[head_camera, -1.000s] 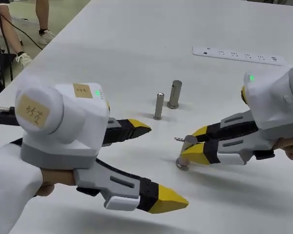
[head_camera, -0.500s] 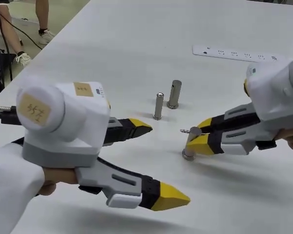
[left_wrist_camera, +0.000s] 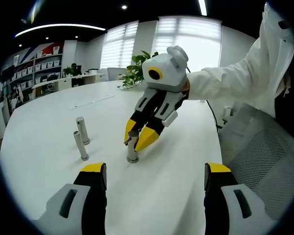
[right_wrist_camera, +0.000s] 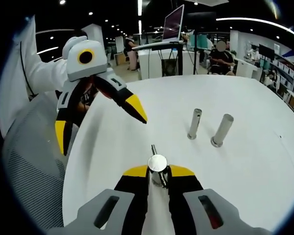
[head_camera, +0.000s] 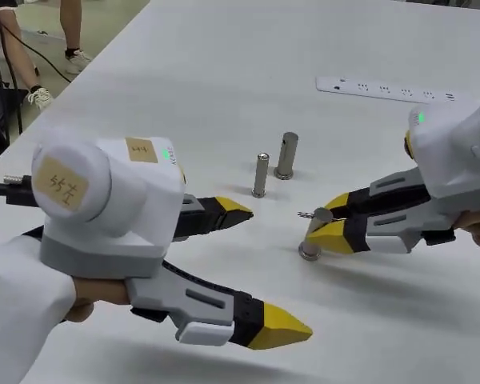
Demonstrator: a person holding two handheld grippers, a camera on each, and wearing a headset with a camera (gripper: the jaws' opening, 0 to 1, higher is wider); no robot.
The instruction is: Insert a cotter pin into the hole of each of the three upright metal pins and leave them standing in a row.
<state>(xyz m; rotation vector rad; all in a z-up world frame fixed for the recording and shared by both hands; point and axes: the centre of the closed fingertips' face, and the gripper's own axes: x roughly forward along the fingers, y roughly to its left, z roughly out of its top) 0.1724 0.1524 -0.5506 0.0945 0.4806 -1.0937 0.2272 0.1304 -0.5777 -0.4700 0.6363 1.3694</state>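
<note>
My right gripper point(head_camera: 324, 228) is shut on a metal pin point(head_camera: 312, 238) whose base rests on the white table point(head_camera: 224, 80). A thin cotter pin point(head_camera: 304, 214) sticks out sideways near its top. From the right gripper view I look down on the pin's top point(right_wrist_camera: 158, 163) between my jaws point(right_wrist_camera: 158, 172). Two more pins point(head_camera: 260, 174) point(head_camera: 286, 155) stand upright just beyond, and again at the right point(right_wrist_camera: 194, 123) point(right_wrist_camera: 221, 130). My left gripper point(head_camera: 260, 268) hovers open at the near left, holding nothing. In its own view point(left_wrist_camera: 156, 171) it faces the held pin point(left_wrist_camera: 132, 151).
A white power strip point(head_camera: 392, 90) lies at the table's far right. A person's legs point(head_camera: 72, 32) and cables are on the floor beyond the left edge. Bare tabletop surrounds the pins. An office chair point(left_wrist_camera: 264, 161) stands behind the right arm.
My right gripper has carried the held pin a little to the right and farther away, closer to the two standing pins. The left gripper has barely moved.
</note>
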